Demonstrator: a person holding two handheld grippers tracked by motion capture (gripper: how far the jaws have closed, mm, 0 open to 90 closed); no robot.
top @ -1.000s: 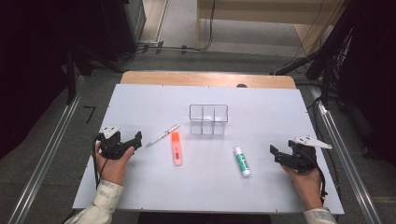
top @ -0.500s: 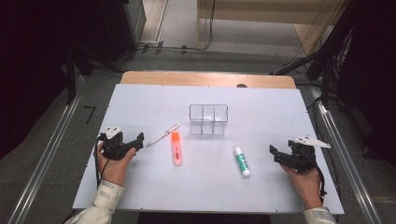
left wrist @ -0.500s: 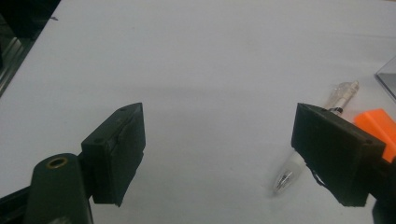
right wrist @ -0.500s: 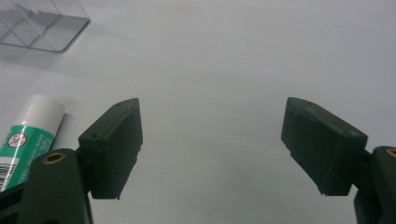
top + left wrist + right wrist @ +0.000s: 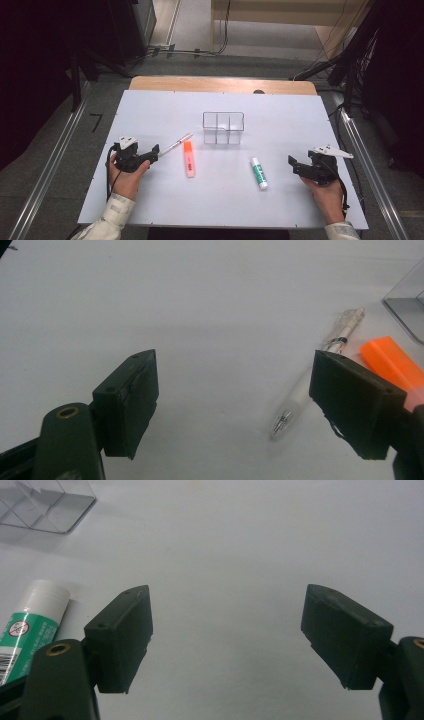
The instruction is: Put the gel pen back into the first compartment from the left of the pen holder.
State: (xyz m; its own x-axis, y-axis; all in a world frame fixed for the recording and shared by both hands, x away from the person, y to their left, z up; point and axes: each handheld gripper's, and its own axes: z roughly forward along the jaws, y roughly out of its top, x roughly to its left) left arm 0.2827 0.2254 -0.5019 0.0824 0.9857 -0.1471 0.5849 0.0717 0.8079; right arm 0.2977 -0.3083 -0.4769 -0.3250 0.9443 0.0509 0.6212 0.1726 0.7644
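Note:
My left gripper [image 5: 152,150] rests low at the table's left, open, its jaws wide apart over bare white surface [image 5: 230,405]. Just ahead of it lies a clear pen [image 5: 176,143] [image 5: 320,365], and beside that an orange highlighter [image 5: 188,158] [image 5: 395,362]. My right gripper [image 5: 292,163] sits at the table's right, open with nothing between the jaws [image 5: 227,640]. A green and white glue stick [image 5: 259,172] [image 5: 30,625] lies to its left. A clear divided box [image 5: 223,127] [image 5: 45,507] stands at the table's middle.
The white table top [image 5: 165,110] rests on a wooden table whose far edge [image 5: 220,84] shows behind it. Metal rails [image 5: 50,165] run along both sides, with dark equipment and cables on the floor beyond.
My left gripper has edged slightly to the right, toward the pen. The right gripper and the objects stay where they were.

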